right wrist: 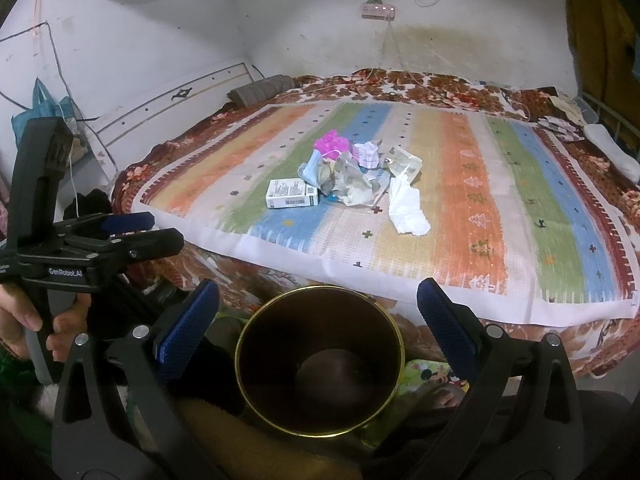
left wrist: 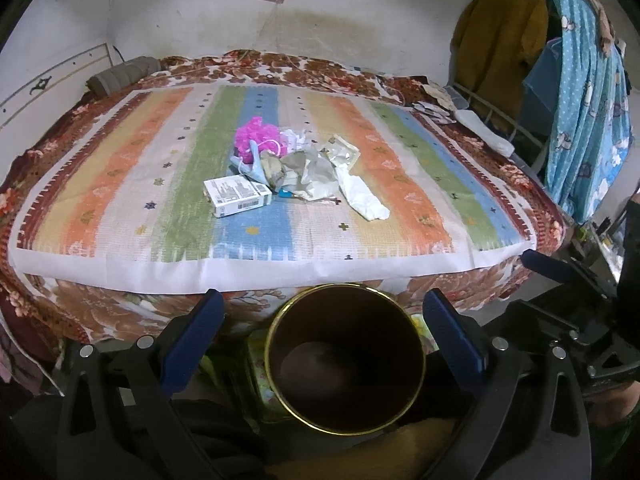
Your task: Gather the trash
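A heap of trash lies mid-bed on a striped mat [left wrist: 120, 184]: a white carton [left wrist: 237, 195] [right wrist: 291, 193], a pink mesh puff [left wrist: 254, 137] [right wrist: 330, 142], crumpled paper [left wrist: 316, 172] [right wrist: 352, 184] and a white tissue [left wrist: 362, 196] [right wrist: 406, 208]. A dark bin with a gold rim [left wrist: 345, 364] [right wrist: 320, 364] stands on the floor before the bed, empty. My left gripper [left wrist: 326, 314] and right gripper [right wrist: 318, 304] are both open and empty, above the bin. The left gripper also shows side-on in the right wrist view [right wrist: 128, 220].
A floral blanket [left wrist: 80, 312] covers the bed under the mat. A grey roll [left wrist: 120, 74] lies at the back left. Clothes [left wrist: 580, 92] hang on a rack at the right. A power strip [right wrist: 378, 10] hangs on the wall.
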### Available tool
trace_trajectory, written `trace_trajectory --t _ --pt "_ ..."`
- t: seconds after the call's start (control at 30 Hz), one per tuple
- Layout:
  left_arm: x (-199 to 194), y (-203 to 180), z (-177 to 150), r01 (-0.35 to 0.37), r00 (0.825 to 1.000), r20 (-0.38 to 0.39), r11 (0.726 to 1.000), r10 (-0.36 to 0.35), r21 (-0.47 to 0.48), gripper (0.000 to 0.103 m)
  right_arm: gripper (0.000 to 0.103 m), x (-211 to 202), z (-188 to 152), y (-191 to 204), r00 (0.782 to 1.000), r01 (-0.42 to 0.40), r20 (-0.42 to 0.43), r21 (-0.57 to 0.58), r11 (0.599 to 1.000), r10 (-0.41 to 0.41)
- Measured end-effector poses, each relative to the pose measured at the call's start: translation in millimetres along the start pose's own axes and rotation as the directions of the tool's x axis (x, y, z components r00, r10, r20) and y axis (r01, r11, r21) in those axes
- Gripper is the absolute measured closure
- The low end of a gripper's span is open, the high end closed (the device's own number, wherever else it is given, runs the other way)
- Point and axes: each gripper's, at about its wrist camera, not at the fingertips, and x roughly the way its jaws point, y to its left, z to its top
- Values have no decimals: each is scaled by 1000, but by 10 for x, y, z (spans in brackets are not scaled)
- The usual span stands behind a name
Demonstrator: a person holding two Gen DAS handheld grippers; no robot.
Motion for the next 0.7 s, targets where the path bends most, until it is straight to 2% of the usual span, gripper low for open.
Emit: trace_trajectory --t 0.37,0.53,0.7 --pt "25 -36 -8 -12 1000 -2 1000 12 8 6 9 84 20 12 999 -16 -28 7 1000 16" --pt "133 15 123 16 999 -32 999 -18 -44 6 9 205 84 8 997 -51 -50 16 999 52" --pt "197 142 320 -9 999 -33 997 6 -81 6 9 357 215 0 995 -75 -65 16 997 76"
